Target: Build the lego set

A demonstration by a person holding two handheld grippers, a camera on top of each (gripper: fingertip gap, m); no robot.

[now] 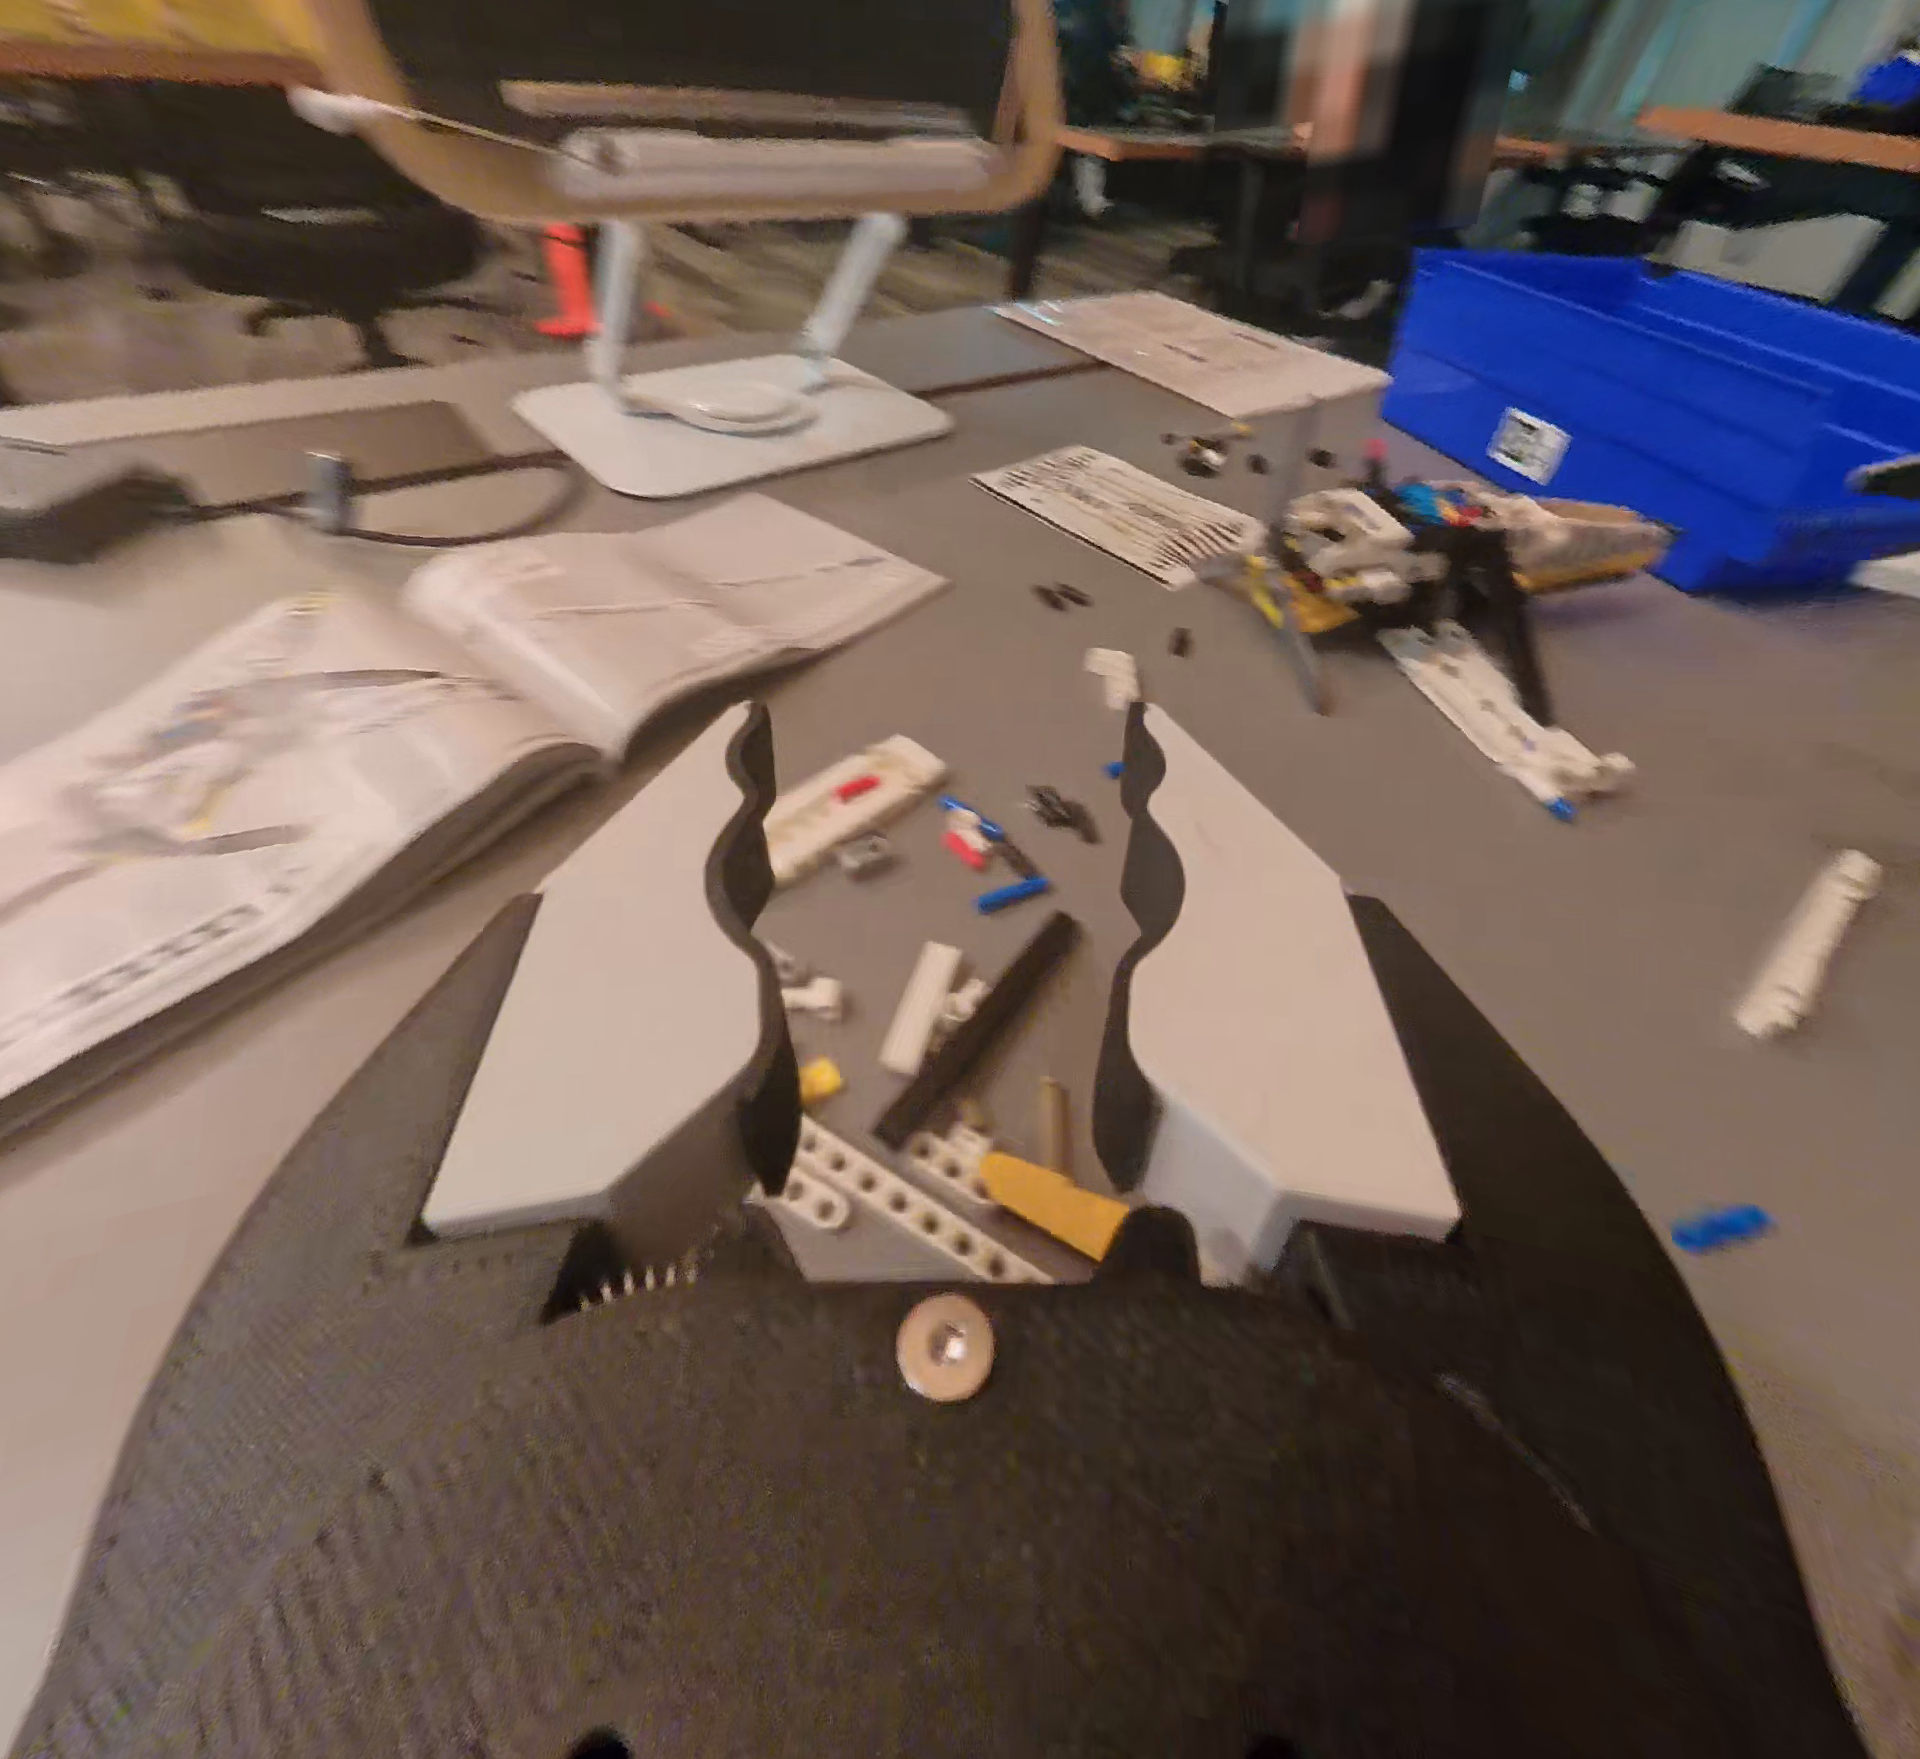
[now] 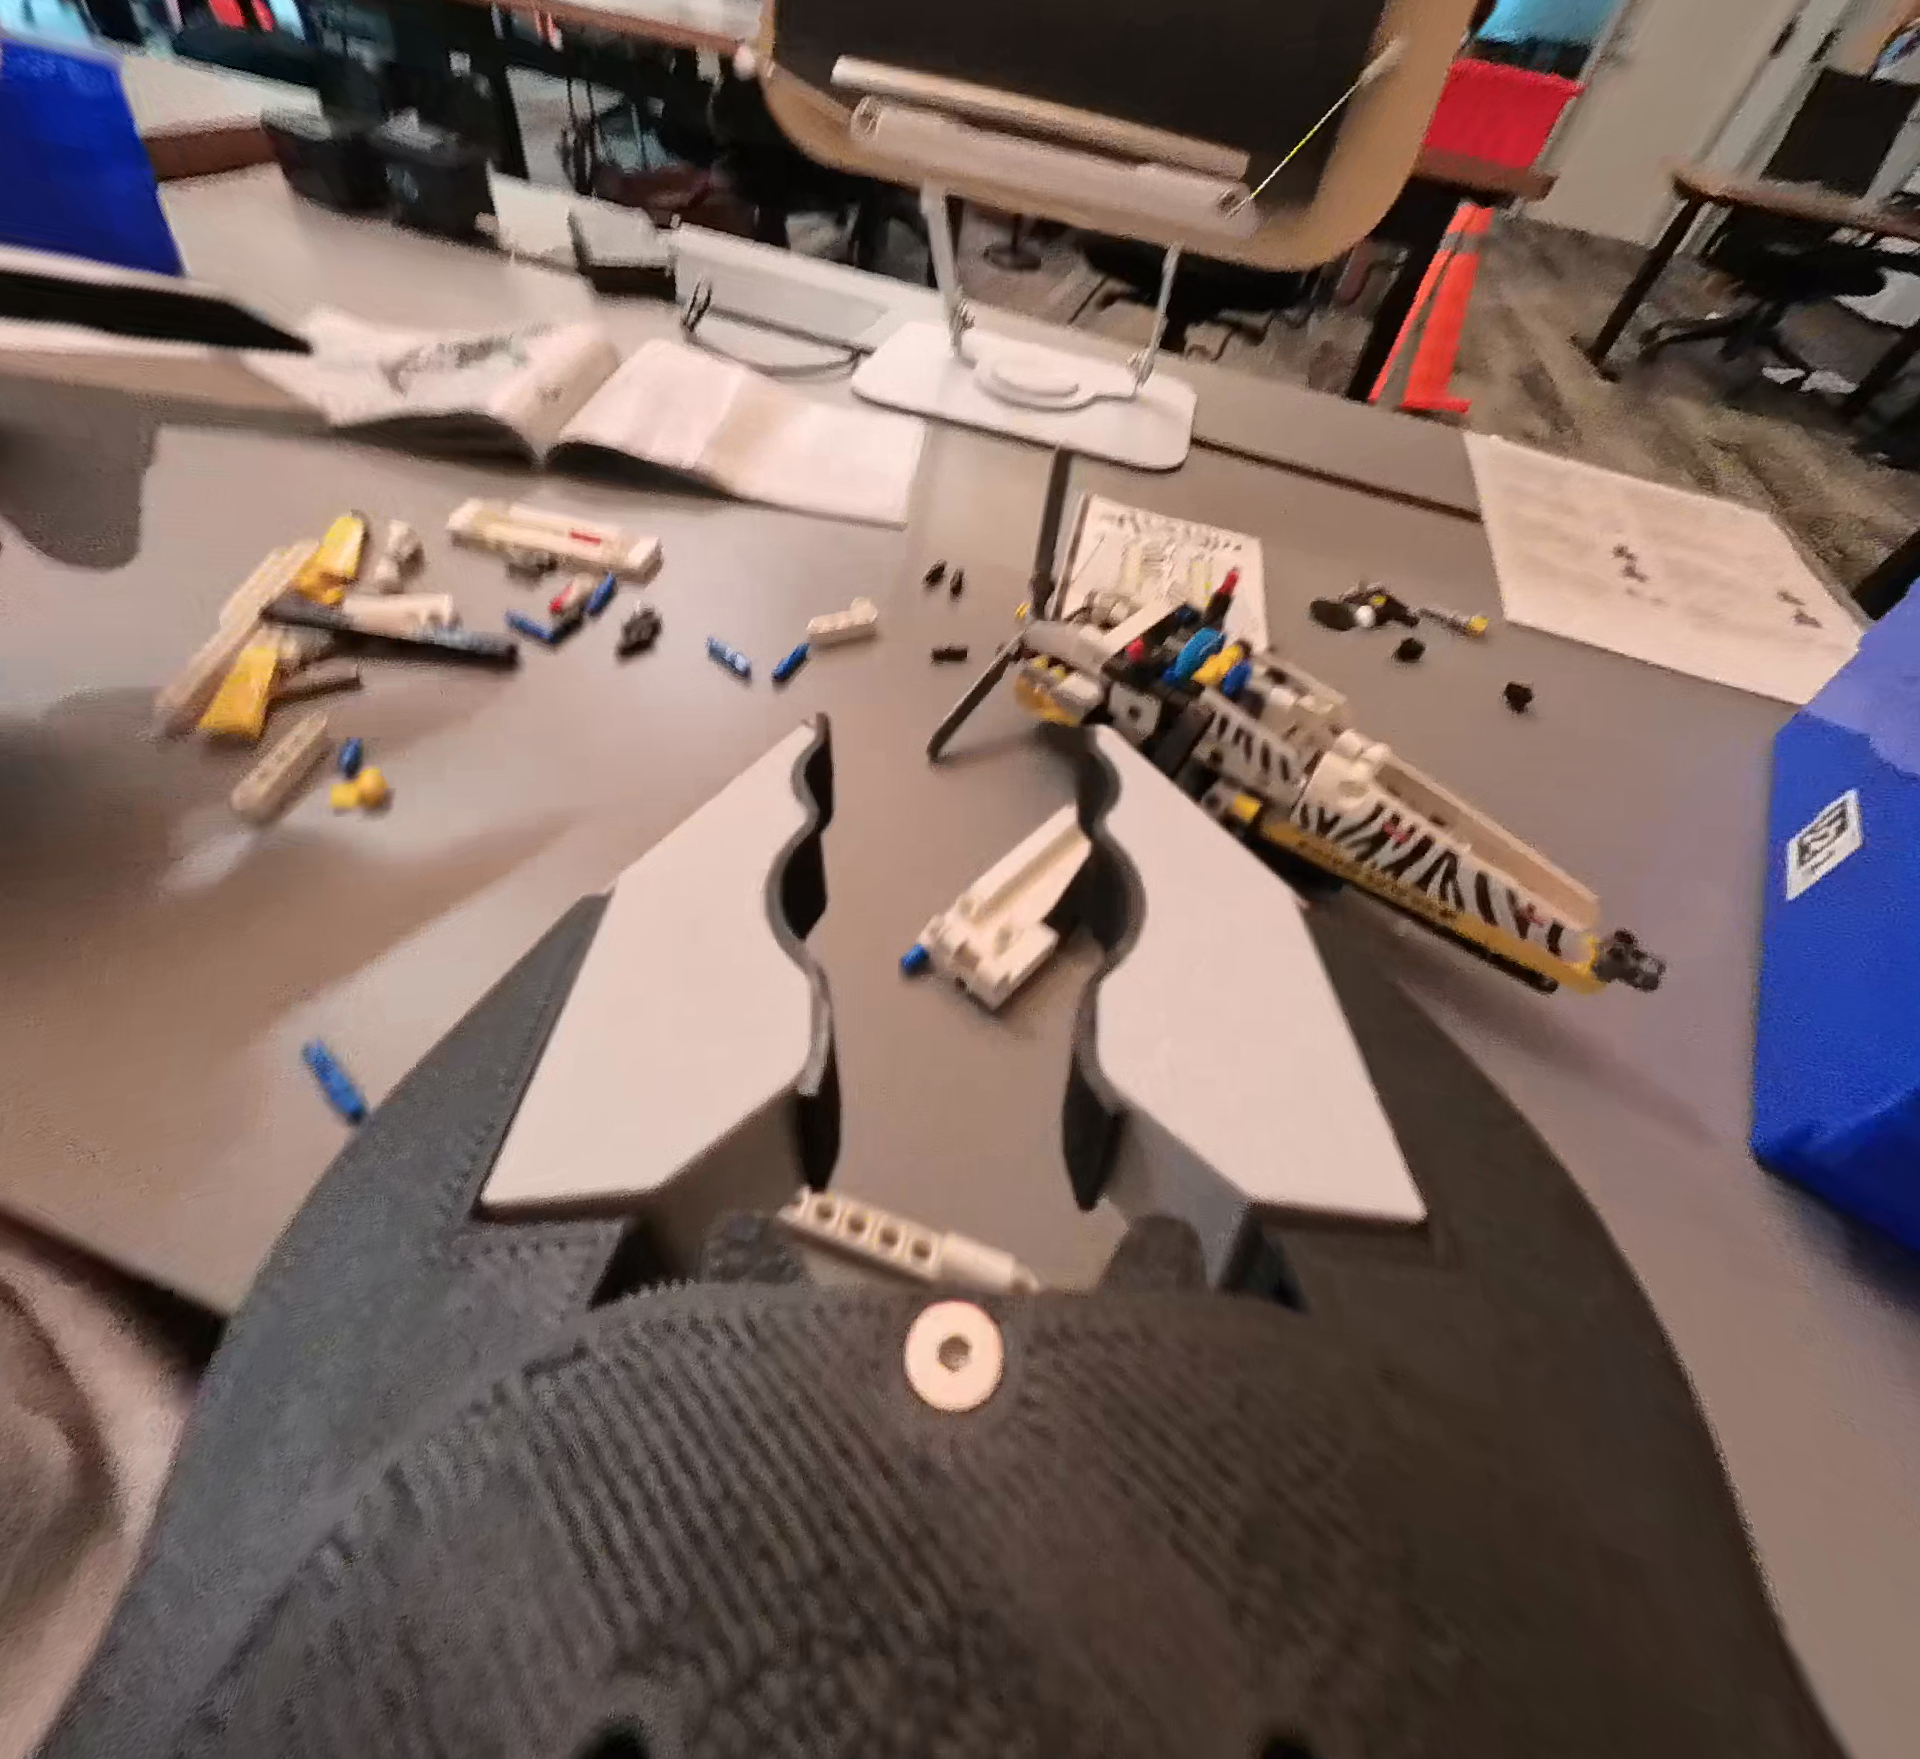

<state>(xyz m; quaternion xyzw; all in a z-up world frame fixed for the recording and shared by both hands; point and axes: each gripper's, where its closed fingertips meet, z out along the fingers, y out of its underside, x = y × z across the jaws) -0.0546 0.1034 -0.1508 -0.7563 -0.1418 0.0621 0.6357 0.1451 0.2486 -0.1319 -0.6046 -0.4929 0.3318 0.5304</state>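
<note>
My left gripper is open and empty above a scatter of loose lego pieces: a black beam, a white beam, a yellow piece, blue pins. My right gripper is open and empty over a small white sub-assembly on the table. The part-built model, white with zebra stripes and yellow trim, lies just right of the right gripper; it also shows in the left wrist view. A white perforated beam lies under the right gripper's base.
An open instruction booklet lies at the left. A monitor on a white stand stands at the table's back. A blue bin sits at the right. A sticker sheet and a paper sheet lie nearby. The right gripper is farther from the yellow piece, some 25 cm, than the left, some 10 cm. Seen from the right wrist view as well.
</note>
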